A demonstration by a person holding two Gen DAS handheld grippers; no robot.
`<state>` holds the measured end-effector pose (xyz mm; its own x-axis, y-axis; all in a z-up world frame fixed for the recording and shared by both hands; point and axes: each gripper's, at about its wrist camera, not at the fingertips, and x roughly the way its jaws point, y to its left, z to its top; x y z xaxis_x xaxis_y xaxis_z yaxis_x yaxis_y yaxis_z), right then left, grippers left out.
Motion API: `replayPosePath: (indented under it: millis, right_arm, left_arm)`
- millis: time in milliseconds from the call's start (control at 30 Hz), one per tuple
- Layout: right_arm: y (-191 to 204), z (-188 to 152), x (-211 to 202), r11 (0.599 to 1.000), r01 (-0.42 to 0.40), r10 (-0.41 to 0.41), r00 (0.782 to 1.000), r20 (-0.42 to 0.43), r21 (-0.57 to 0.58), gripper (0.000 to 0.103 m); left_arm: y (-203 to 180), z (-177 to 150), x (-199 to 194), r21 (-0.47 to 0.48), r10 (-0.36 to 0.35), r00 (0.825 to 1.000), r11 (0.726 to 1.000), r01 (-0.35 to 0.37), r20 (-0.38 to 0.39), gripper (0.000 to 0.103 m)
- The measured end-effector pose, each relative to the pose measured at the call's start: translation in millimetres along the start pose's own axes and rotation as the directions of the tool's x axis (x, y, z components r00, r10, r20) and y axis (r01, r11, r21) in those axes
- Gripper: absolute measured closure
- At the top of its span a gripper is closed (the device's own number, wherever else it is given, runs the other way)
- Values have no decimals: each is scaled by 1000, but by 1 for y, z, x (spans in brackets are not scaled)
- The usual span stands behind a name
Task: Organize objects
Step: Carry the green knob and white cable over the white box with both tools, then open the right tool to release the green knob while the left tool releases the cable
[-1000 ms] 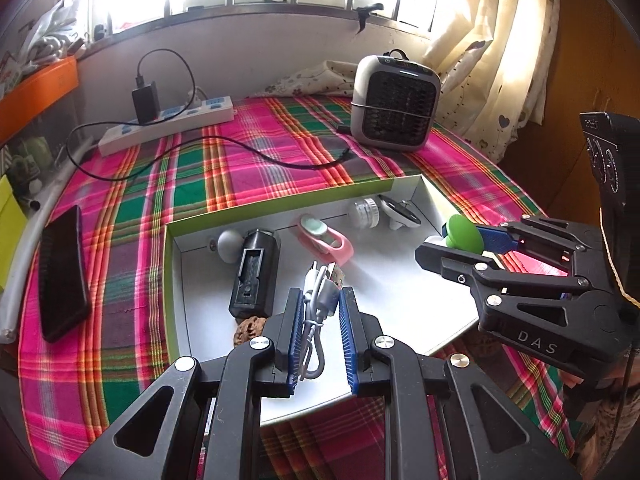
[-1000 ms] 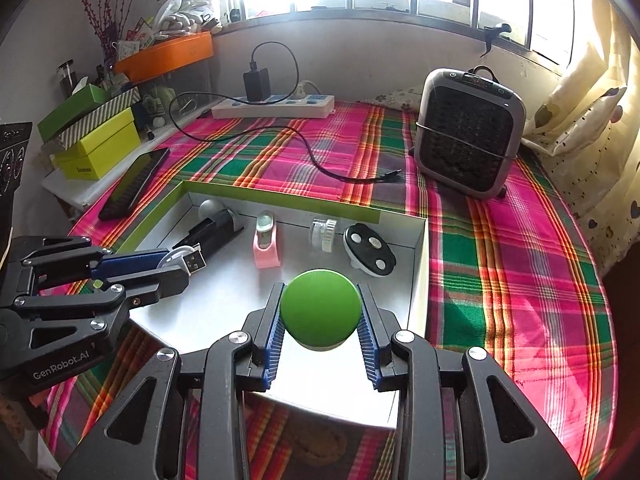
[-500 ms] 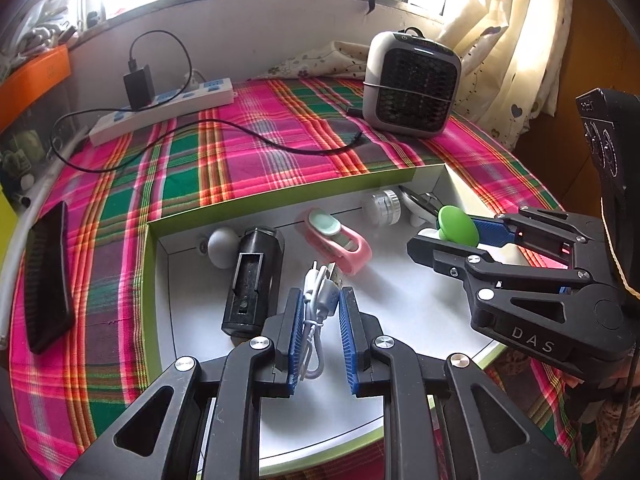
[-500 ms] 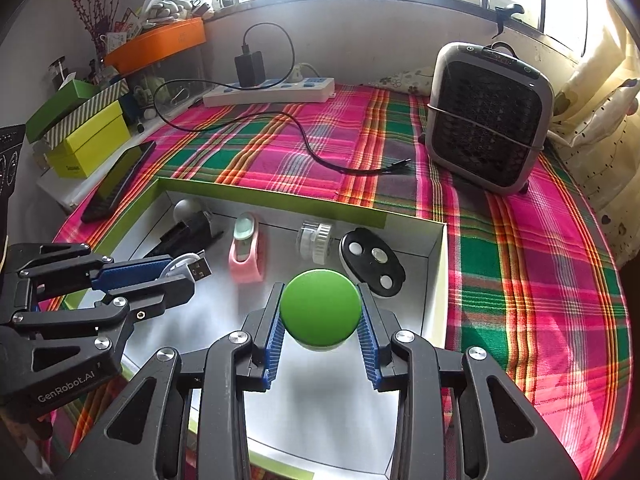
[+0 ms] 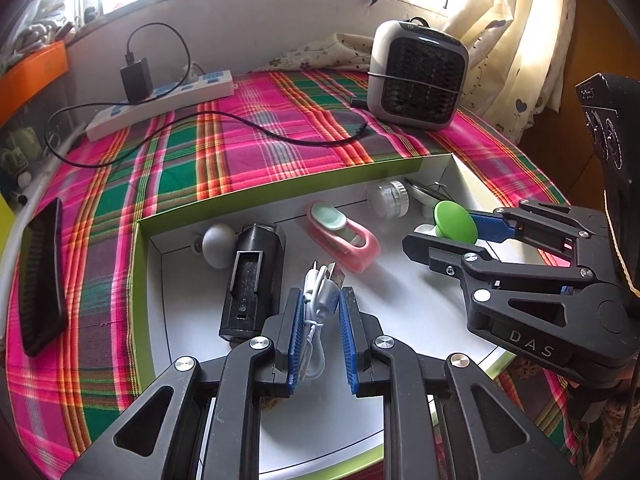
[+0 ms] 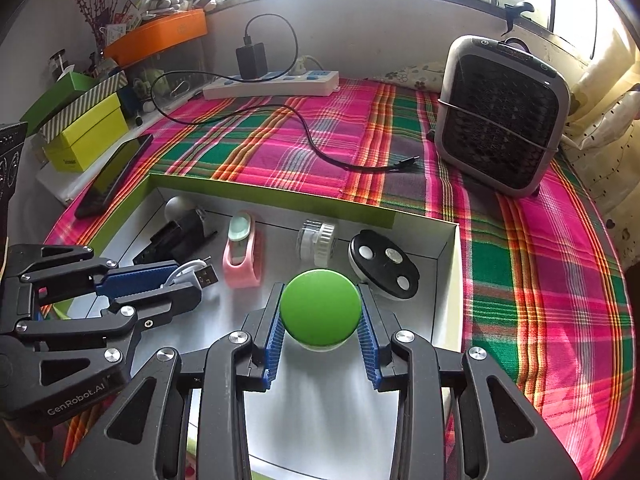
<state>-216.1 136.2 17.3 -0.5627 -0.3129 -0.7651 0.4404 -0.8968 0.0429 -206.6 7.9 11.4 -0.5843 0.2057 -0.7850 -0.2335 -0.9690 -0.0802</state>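
Tools over tray, both loaded, closer in than a second ago.

Left tool (image 5: 320, 332) is clamped on the white USB cable (image 5: 318, 304), plug end poking forward, above the tray (image 5: 280, 196) floor just right of the black charger (image 5: 250, 284). Right tool (image 6: 320, 324) is clamped on the green ball (image 6: 320, 312), sitting just in front of the black oval remote (image 6: 382, 264) near the tray's right wall. Over the last second both cameras have moved in: the tray fills more of each view and the back row (grey ball (image 5: 218, 246), pink clip (image 5: 344, 236), clear spool (image 5: 388, 198)) looks nearer. Nothing in the tray has shifted. My read: both items are on final approach for placement in the open front area; release is still pending, and the ball may roll once let go.
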Motion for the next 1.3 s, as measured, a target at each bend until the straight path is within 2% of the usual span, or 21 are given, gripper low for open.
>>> replayPosePath:
  millis: [833,1067,1200,1300]
  right_arm:
    - [2,-2,2,999,44,-44,999,5,-9,68]
    - [1,-3,2,999,47,-47,999,3,-1,65]
    - [0,-3,0,999,47,-47,999,7,7,58]
    - [-2,-5,-2,999,45,-45,999,12,19,57]
  left_arm:
    - [-2,0,0,11,8,1000,1000,-8,1,86]
    - [-1,1,1,14,12,1000,1000,-12,1,81]
    - [-1,0,0,13,15,1000,1000,-16,2,77]
    - [-2,-2,-2,7,23,1000,1000,-23,2,76]
